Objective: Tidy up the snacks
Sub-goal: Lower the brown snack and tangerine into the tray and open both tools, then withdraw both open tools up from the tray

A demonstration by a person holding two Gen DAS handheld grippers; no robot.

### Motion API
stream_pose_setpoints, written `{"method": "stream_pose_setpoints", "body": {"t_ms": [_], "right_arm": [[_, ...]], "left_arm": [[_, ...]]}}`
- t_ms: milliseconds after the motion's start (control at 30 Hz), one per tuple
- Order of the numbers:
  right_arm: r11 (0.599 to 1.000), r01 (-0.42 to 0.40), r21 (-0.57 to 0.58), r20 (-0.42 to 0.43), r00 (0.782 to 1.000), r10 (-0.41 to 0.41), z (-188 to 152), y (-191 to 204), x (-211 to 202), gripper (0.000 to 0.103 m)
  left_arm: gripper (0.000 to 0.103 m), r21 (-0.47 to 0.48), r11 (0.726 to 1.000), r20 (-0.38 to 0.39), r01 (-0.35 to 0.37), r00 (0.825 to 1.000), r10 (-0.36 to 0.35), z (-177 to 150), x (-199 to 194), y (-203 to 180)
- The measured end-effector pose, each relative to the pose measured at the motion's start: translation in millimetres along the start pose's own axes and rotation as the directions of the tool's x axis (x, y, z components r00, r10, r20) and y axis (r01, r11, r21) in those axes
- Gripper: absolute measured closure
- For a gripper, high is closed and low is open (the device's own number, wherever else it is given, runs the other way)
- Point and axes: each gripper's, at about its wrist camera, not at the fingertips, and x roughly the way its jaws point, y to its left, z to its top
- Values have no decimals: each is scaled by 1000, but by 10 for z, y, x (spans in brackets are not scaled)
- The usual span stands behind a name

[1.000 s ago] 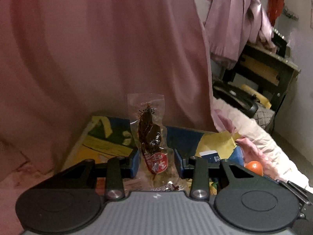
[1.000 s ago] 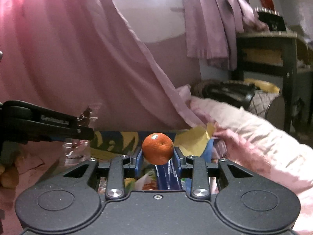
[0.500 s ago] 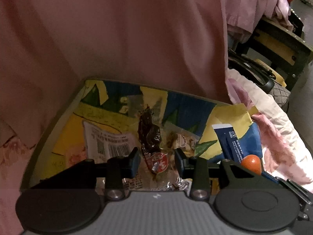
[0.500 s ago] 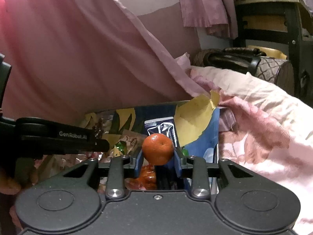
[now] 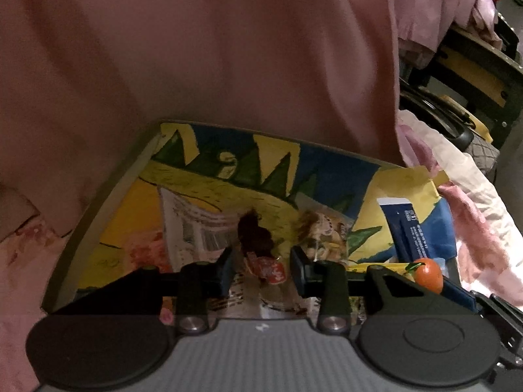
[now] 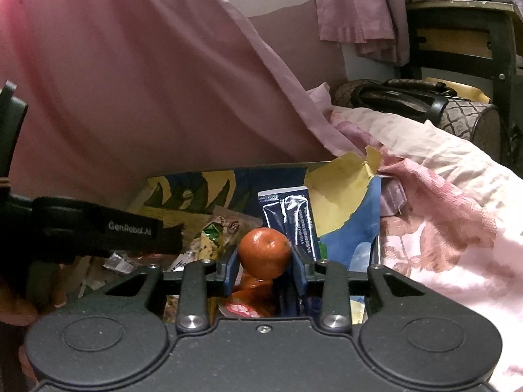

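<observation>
two grippers hang over a painted box [image 5: 108, 202]. the left gripper [image 5: 261, 269] is clenched on a clear packet [image 5: 260, 251] of dark dried snack with a red label, held low above the wrappers lying in the box. the right gripper [image 6: 264, 263] is clamped on an orange [image 6: 264, 253], just above a red-labelled pack in the box. a blue sachet [image 6: 289, 215] leans against the box's right side, just behind the orange. pink cloth [image 6: 130, 81] hangs behind the box.
</observation>
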Motion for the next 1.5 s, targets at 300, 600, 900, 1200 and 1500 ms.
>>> {"method": "stream_pose_setpoints", "body": {"t_ms": [300, 600, 900, 1200, 1500], "right_arm": [[1000, -8, 20, 9, 1000, 8, 9, 3, -49, 50], [999, -13, 29, 38, 999, 12, 57, -10, -170, 32], [999, -3, 39, 99, 995, -1, 131, -1, -464, 15], [1000, 1, -17, 177, 984, 2, 217, 126, -916, 3], [997, 11, -79, 248, 969, 9, 204, 273, -1399, 1]], "left_arm": [[56, -49, 999, -6, -23, 1000, 22, -9, -83, 12], [34, -69, 997, 33, -38, 999, 40, 8, -253, -6], [17, -103, 993, 106, -54, 992, 65, 23, -625, 75], [7, -135, 989, 194, -60, 977, 86, 5, -1107, 185], [3, -176, 983, 257, -44, 962, 89, -288, -1524, 330]]}}
